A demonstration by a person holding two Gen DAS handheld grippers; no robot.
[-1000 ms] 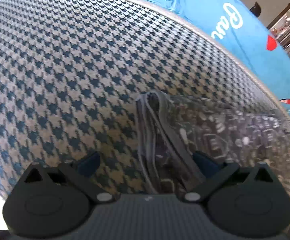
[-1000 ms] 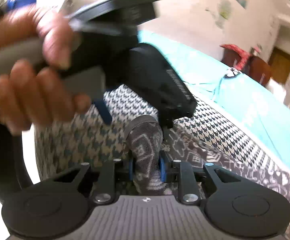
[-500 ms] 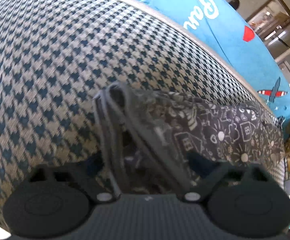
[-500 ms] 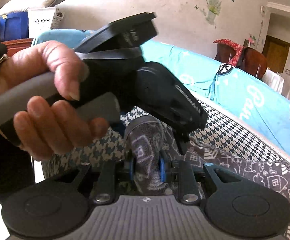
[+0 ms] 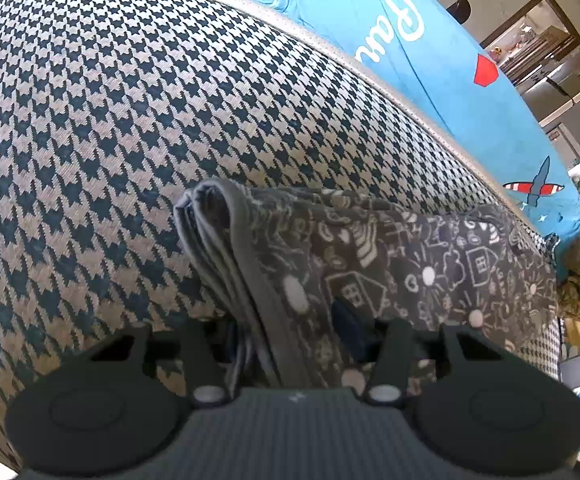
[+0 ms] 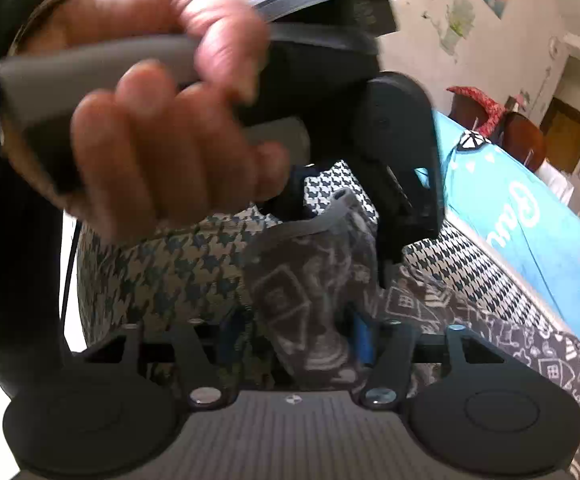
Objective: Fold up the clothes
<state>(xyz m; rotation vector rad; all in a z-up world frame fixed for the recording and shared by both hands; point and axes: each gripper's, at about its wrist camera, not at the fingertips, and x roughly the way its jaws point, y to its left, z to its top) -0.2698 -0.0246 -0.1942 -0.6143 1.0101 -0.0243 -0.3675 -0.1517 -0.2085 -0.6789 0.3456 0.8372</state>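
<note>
Houndstooth cushion (image 5: 170, 112), blue printed sheet (image 5: 441, 80) beyond it, wooden door (image 6: 567, 140), wall stickers (image 6: 455, 24)

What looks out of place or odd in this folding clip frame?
Nothing damaged or spilled. The grey doodle-print garment is bunched between both grippers, left gripper and right gripper, over the houndstooth cushion; the right-wrist view is motion-blurred.

left wrist cam low and close over the houndstooth cushion (image 5: 138, 112), facing the blue sheet (image 5: 441, 92), right wrist cam facing the person's hand (image 6: 162, 128), both sharing the gray patterned garment (image 5: 389, 264)
</note>
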